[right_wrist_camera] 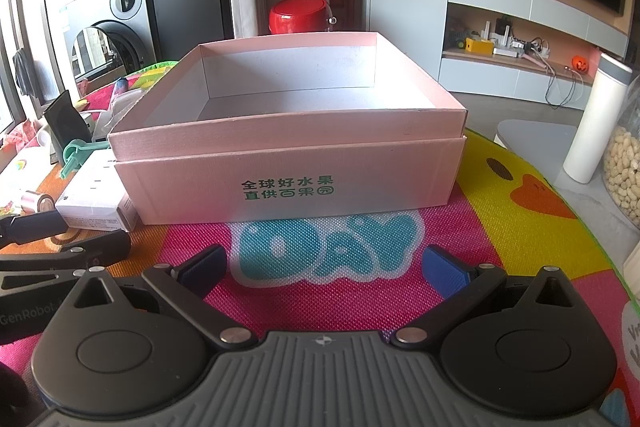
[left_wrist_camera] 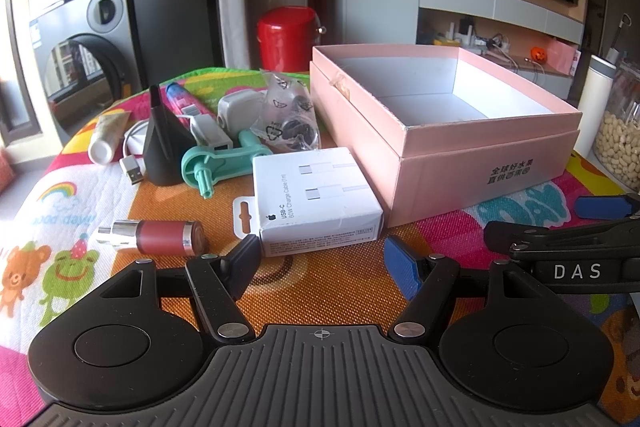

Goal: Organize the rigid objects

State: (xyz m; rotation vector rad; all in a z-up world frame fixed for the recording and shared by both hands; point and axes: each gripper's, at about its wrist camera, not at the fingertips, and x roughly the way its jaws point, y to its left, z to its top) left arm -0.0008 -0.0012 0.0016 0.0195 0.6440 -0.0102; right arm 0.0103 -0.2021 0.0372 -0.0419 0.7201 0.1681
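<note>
An empty pink cardboard box (left_wrist_camera: 476,163) (right_wrist_camera: 288,167) stands on the colourful mat (left_wrist_camera: 332,287). Left of it lies a white USB-C cable box (left_wrist_camera: 316,199) (right_wrist_camera: 96,199). Nearby are a red and silver cylinder (left_wrist_camera: 160,235), a teal plastic tool (left_wrist_camera: 216,163), a black cone-shaped nozzle (left_wrist_camera: 160,143), a white charger (left_wrist_camera: 236,107), a clear bag of small parts (left_wrist_camera: 288,115) and a white tube (left_wrist_camera: 106,135). My left gripper (left_wrist_camera: 324,263) is open just in front of the cable box. My right gripper (right_wrist_camera: 324,271) is open before the pink box, holding nothing.
A red pot (left_wrist_camera: 286,39) stands behind the table. At the right edge are a white bottle (right_wrist_camera: 592,123) and a glass jar of beans (right_wrist_camera: 624,171). A washing machine (left_wrist_camera: 80,47) is at the far left. The right gripper's body (left_wrist_camera: 568,251) shows in the left wrist view.
</note>
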